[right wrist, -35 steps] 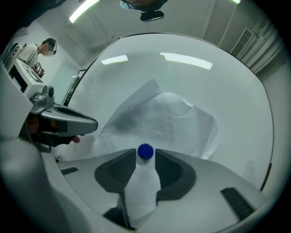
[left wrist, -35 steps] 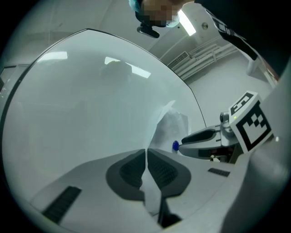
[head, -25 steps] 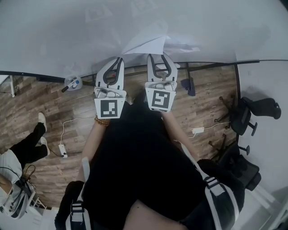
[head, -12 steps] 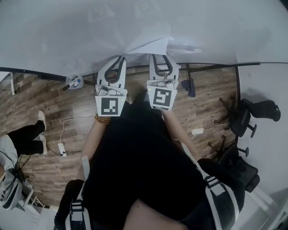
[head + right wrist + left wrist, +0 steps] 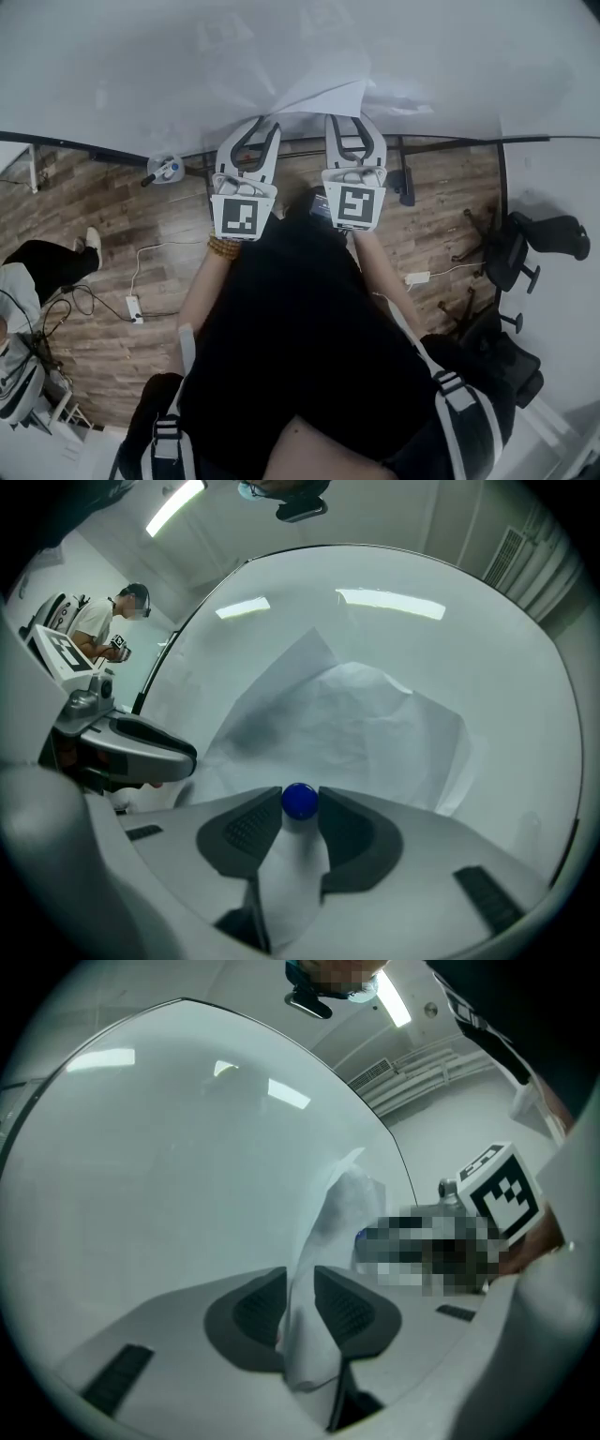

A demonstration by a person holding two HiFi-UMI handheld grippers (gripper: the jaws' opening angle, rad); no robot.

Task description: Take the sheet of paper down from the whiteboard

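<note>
The white sheet of paper point(image 5: 323, 94) hangs crumpled on the whiteboard point(image 5: 141, 75), its lower left part lifted off the board. My left gripper point(image 5: 262, 127) points level at the board and is shut on the paper's point(image 5: 328, 1222) lower edge, which runs between its pads point(image 5: 349, 1309). My right gripper point(image 5: 352, 122) is beside it to the right. In the right gripper view its jaws point(image 5: 300, 808) are shut on a small blue round magnet point(image 5: 300, 801) that sits on the paper point(image 5: 356, 724).
A dark tray edge point(image 5: 94, 150) runs under the board, with a small cup of markers point(image 5: 164, 171) on it. Below is wood floor with a power strip point(image 5: 134, 307), office chairs point(image 5: 534, 246) at right and a person's legs point(image 5: 42, 258) at left.
In the head view both grippers have shifted slightly up and right toward the board. The paper's loose flap stands out more. The person at left has stepped further left.
</note>
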